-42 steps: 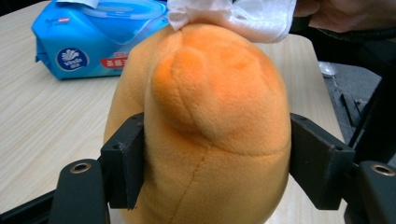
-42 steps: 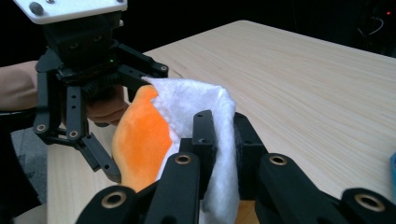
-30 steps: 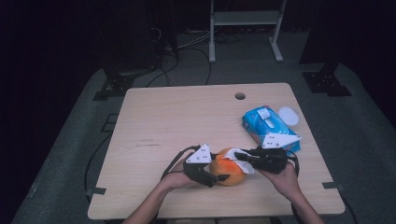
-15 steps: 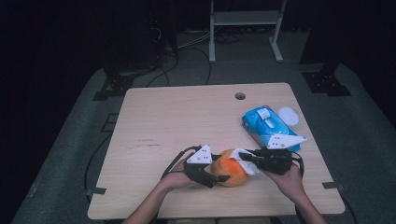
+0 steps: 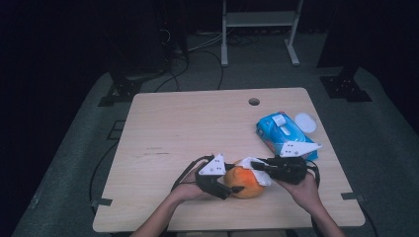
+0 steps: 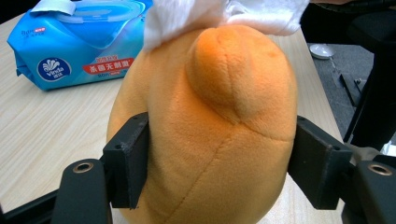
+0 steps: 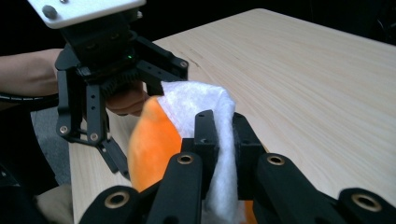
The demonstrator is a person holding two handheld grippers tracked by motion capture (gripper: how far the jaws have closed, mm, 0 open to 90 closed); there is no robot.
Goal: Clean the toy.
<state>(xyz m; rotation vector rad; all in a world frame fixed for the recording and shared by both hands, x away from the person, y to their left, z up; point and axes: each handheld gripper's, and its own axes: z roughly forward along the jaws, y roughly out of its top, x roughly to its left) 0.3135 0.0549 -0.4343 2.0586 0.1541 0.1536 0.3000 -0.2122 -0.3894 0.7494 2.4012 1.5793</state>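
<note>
A pale wooden table (image 5: 197,128), flat and fine-grained with a round cable hole near its far edge, is bearing the whole scene. A person at its near side is wiping an orange plush toy (image 5: 243,181). The work is judged to be partway along: the wipe is already out of its pack and lying against the toy's top, while the lower flanks are not yet being covered.

The pack of wet wipes (image 5: 281,134), glossy blue plastic film with a hard flip lid, is lying to the right, well apart from the toy. A small white round cap (image 5: 305,122) is sitting just beside it.

The plush toy, rounded and egg-like, is resting on the near middle of the table; its short fuzzy pile, stitched seams and a soft bulge are showing clearly in the left gripper view.

The left gripper (image 6: 219,158), black and hard-edged, is clamping the toy at mid-width, its jaws about half open and pressing into both sides.

The right gripper (image 7: 223,140) is pinching the white wipe (image 7: 205,105) with its jaws almost fully closed; the thin, fibrous, crumpled sheet is draping over the toy's upper end.
</note>
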